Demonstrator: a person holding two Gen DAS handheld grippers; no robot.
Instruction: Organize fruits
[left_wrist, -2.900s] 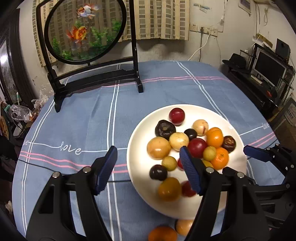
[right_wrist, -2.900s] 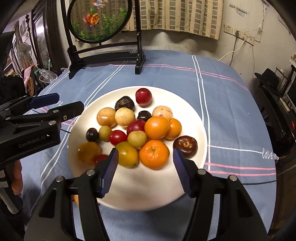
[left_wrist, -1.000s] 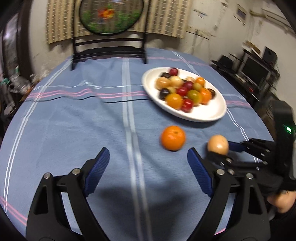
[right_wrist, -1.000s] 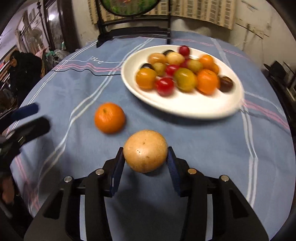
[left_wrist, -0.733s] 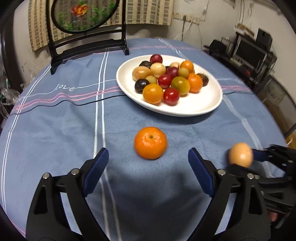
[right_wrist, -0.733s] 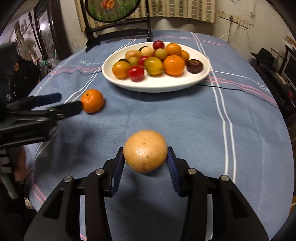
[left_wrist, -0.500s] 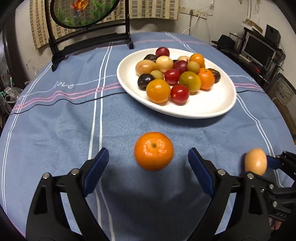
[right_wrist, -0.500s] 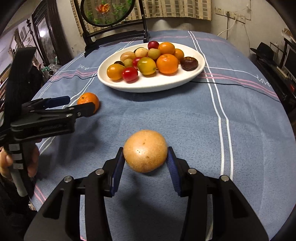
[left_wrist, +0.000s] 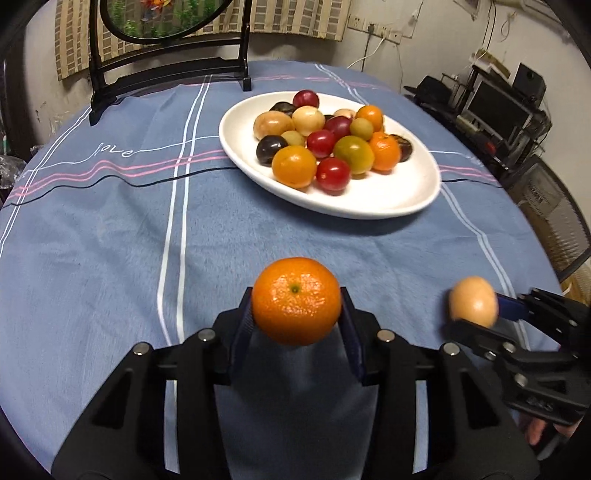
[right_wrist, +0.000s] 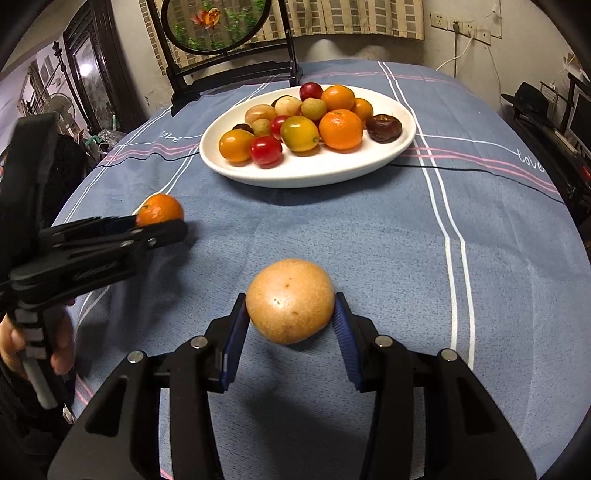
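Left gripper (left_wrist: 296, 321) jaws had just closed, pinching the orange (left_wrist: 296, 301) near the table's (left_wrist: 110, 240) front edge; right gripper (right_wrist: 290, 326) clamped the tan fruit (right_wrist: 290, 301). Plate (right_wrist: 314, 168) sat mid-table.

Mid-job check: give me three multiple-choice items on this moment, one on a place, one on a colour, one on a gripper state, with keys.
1. Where is the white plate?
A. beyond both grippers on the blue tablecloth
B. on the floor
C. under the left gripper

2. What colour is the fruit in the right gripper?
A. red
B. tan
C. green

3. What is the left gripper's state?
A. wide open, empty
B. out of view
C. closed on the orange

Key: 1 A, the plate lies farther up the cloth; 2 B, the tan fruit sits between the pads; 3 C, the jaws have just closed on the orange.
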